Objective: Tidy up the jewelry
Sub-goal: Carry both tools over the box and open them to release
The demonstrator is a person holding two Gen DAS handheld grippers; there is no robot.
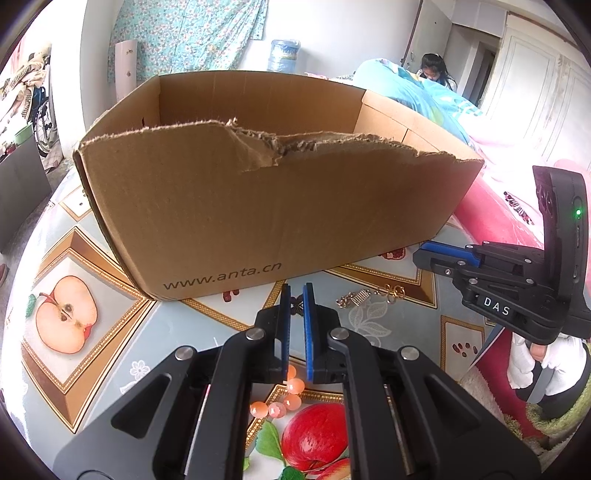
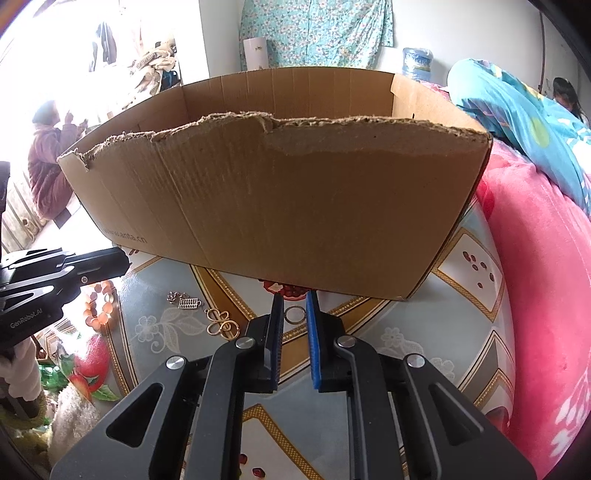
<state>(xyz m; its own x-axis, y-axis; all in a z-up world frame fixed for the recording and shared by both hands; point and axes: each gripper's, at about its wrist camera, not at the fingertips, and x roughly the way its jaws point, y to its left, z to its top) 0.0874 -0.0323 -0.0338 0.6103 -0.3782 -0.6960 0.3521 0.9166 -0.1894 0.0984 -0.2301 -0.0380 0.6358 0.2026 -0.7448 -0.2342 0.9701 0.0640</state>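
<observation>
The left gripper [image 1: 296,291] fingers pinch a bead bracelet's [image 1: 286,397] cord; the right gripper [image 2: 294,301] fingers – nearly closed – pinch a ring [image 2: 294,315] on the tabletop [image 1: 177,328] before the box [image 1: 258,199].

A lived-in home bedroom: a bed [image 1: 424,96] with quilts, a floral curtain [image 2: 317,29], a fruit-print tablecloth [image 1: 66,314].

Pink blanket [image 2: 546,295], water jug [image 1: 283,55]
</observation>
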